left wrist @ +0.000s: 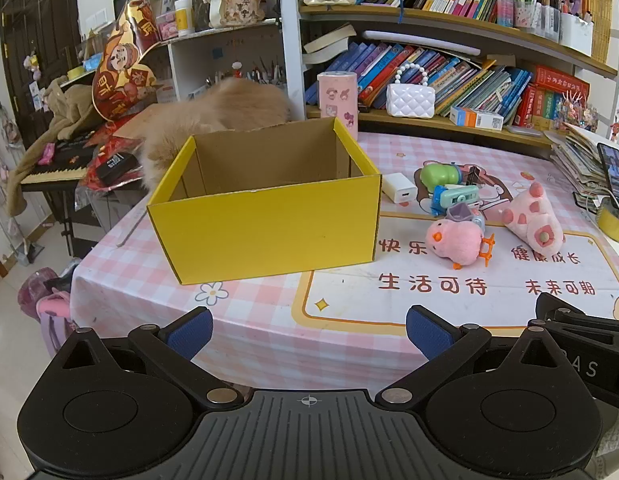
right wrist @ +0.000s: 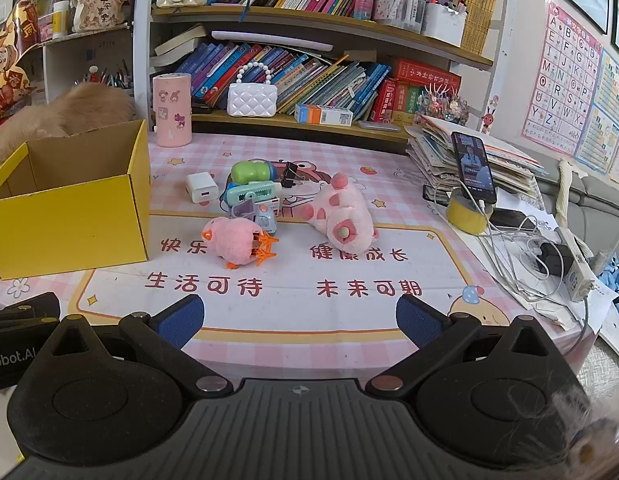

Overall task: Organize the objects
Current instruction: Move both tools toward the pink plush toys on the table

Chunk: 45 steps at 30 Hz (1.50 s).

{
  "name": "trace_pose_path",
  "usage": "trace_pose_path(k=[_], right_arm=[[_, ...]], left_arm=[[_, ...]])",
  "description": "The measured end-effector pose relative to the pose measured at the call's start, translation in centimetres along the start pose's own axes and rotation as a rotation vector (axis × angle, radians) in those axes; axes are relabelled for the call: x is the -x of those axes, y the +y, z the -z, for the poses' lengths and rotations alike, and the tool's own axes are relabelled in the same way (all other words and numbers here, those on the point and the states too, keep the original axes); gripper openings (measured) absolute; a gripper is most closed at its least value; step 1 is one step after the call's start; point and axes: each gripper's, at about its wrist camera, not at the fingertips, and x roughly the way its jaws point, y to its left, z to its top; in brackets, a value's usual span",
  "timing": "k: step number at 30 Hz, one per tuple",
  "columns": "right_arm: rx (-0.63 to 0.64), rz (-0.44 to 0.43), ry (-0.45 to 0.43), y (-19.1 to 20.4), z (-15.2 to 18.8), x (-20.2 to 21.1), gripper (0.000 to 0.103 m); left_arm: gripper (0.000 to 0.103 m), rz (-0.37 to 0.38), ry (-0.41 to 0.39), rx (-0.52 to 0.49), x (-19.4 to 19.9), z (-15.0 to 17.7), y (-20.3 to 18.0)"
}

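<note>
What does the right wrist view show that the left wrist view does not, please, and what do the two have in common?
Only the right wrist view shows the alphabet poster on the wall and the white power strip with its cables at the table edge.

Only the left wrist view shows the keyboard and the pink bag on the floor left of the table.

Both show the yellow box, the pink chick plush, the pink paw plush, the white charger, and an open, empty claw: left, right.

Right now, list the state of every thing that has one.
yellow box: open-topped, upright, nothing visible inside.
pink chick plush: lying on its side.
pink paw plush: lying down on the mat.
phone: propped upright, screen lit.
left tool: open, holding nothing.
right tool: open, holding nothing.
</note>
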Motion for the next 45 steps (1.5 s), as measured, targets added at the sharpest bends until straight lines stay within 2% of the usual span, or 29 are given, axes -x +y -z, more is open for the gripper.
trace_pose_path(k=[23, 45], right_arm=[[0.004, 0.000, 0.012, 0.6, -0.2, -0.4, 0.103], [-0.008, -0.021, 0.049, -0.2, -0.5, -2.3, 0.103]], left_arm=[[0.103, -0.019, 0.002, -0.001, -0.2, 0.3, 0.1], [0.103, -0.042, 0.047, -0.021, -1.5, -0.3, -1.2]])
